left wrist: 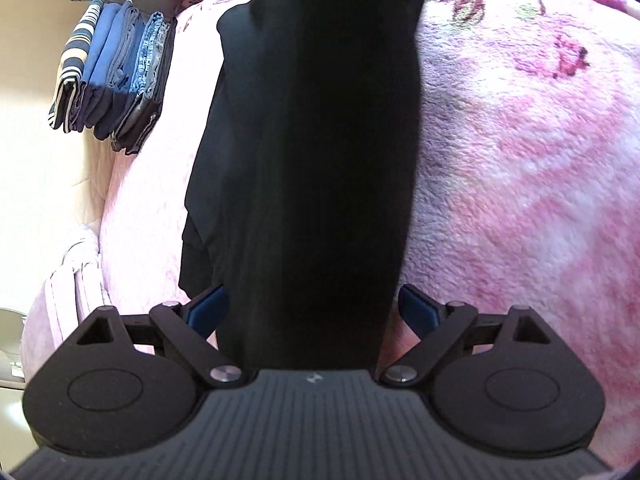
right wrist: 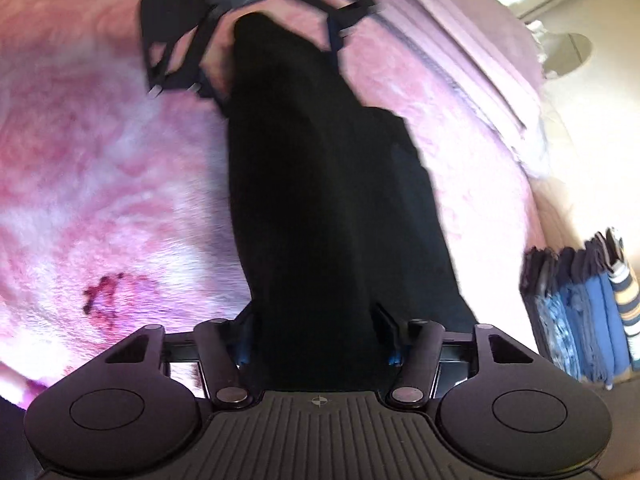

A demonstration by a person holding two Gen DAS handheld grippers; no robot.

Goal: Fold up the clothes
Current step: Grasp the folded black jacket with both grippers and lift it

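A pink fleece blanket [left wrist: 520, 160] with darker rose flower prints covers the bed and fills most of both views, its pile bright where the light hits it. Along the bed's edge a paler pink quilted cover [left wrist: 132, 200] shows beneath it, and in the right wrist view a folded lilac spread [right wrist: 452, 56] lies at the far side. Stretched between the two tools hangs a black garment [left wrist: 320, 160], a long dark band of cloth held above the blanket; in the left wrist view a looser fold of it droops to one side and rests on the quilted cover. The same garment [right wrist: 320, 200] runs up the middle of the right wrist view toward the other tool. A stack of folded clothes [left wrist: 116, 76], striped, plain blue, grey and denim, sits near the bed's corner, well apart from the garment, and appears at the edge of the right wrist view too [right wrist: 580, 312]. The left gripper [left wrist: 314, 308] has its blue-padded fingers standing on either side of the cloth, and whether they pinch it cannot be told. The right gripper [right wrist: 316, 336] has its fingers pressed close against the cloth, clamped on it.
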